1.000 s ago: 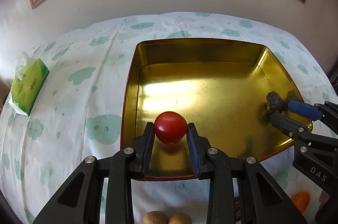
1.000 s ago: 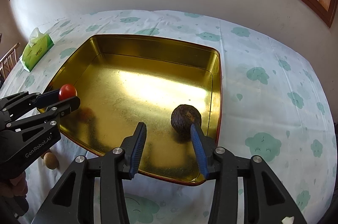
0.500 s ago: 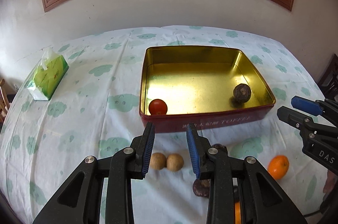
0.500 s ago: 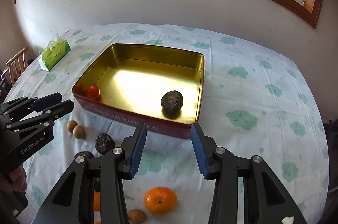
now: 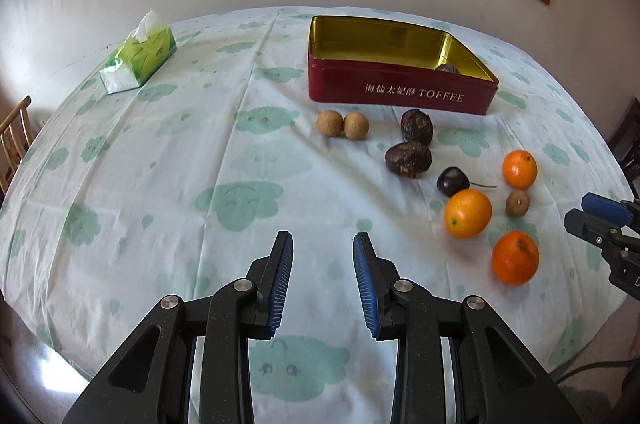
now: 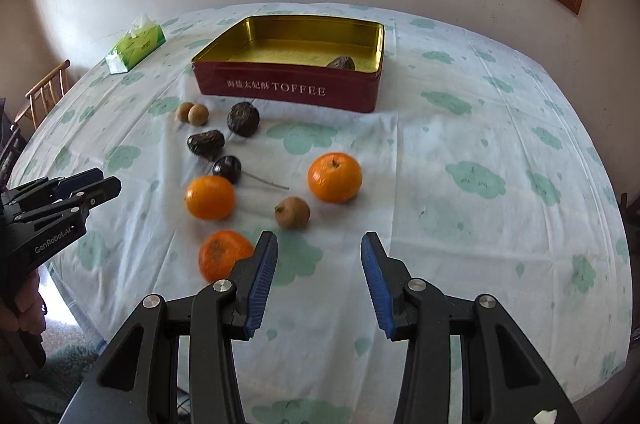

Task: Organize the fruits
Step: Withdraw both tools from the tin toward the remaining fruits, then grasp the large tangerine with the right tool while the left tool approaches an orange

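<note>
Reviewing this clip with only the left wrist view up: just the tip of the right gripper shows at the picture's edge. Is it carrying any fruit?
Observer: No. In the right wrist view the right gripper has its jaws apart, with only tablecloth between them.
Operator: Which fruit lies closest to it?
Observer: The nearest orange. In that view it sits partly hidden behind one of the fingers, outside the jaws.
Operator: What holds the left gripper?
Observer: A hand shows at the lower left edge of the right wrist view, below the left gripper.
</note>
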`<state>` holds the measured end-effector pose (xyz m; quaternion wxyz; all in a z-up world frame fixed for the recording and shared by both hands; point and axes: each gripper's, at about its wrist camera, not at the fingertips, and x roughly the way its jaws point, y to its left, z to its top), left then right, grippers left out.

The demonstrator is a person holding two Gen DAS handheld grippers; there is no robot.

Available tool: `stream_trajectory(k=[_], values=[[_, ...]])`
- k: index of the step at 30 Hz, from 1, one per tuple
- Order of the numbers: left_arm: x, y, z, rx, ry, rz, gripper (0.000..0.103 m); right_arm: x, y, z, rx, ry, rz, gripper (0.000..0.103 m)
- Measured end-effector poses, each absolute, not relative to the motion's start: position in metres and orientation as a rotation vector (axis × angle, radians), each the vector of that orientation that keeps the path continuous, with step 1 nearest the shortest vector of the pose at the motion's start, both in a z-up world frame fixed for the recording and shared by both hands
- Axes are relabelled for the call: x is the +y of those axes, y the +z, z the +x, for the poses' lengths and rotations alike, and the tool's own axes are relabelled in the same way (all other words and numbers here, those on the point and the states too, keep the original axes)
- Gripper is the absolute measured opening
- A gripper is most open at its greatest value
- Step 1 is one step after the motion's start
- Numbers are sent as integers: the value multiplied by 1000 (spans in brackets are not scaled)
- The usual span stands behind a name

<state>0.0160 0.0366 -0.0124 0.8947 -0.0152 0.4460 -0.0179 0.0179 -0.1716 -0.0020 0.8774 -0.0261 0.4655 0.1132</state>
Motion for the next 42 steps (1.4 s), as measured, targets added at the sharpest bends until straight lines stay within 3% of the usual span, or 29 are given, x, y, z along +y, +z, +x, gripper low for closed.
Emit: stream_trajectory(k=[42], values=[[53, -35, 5, 976, -5, -80, 33, -113, -41, 26, 1091, 358, -112, 39]])
